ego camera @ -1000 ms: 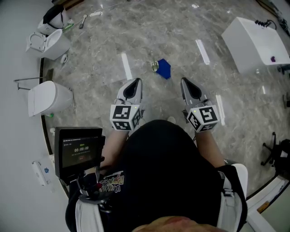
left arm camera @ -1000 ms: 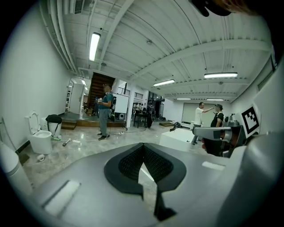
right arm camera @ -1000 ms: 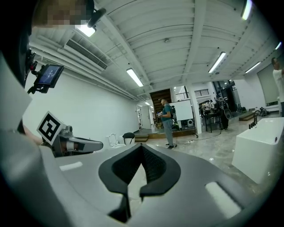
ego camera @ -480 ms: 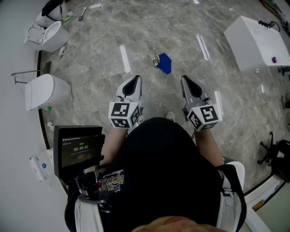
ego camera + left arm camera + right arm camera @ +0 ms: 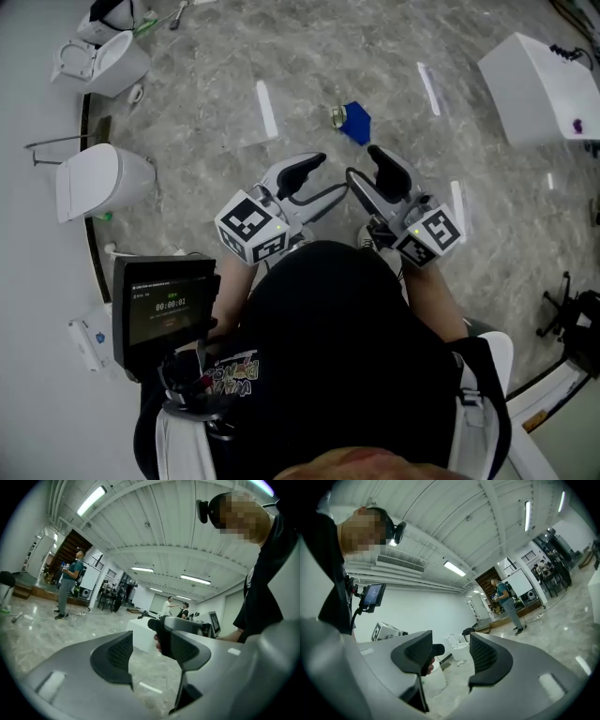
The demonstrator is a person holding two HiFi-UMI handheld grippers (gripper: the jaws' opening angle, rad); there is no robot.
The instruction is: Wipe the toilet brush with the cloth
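Observation:
A blue cloth (image 5: 357, 123) lies crumpled on the marble floor ahead of me, with a small pale object (image 5: 337, 116) touching its left side. I cannot pick out a toilet brush for certain. My left gripper (image 5: 319, 183) and right gripper (image 5: 366, 180) hang at waist height, short of the cloth, turned inward so their tips nearly face each other. The jaws of both have just been opening and nothing is between them. In the left gripper view my left gripper (image 5: 150, 651) looks past its pads at the right one's black tip (image 5: 161, 637). The right gripper (image 5: 450, 654) also stands open.
Two white toilets (image 5: 103, 61) (image 5: 98, 183) stand along the left wall, with a long-handled item (image 5: 180, 13) on the floor by the far one. A white box (image 5: 539, 84) stands at the right. A small screen (image 5: 164, 309) hangs at my chest. People (image 5: 68, 590) stand far off.
Both grippers have swung inward from pointing straight ahead to pointing at each other, the right one moving more. Their jaws went from shut to open.

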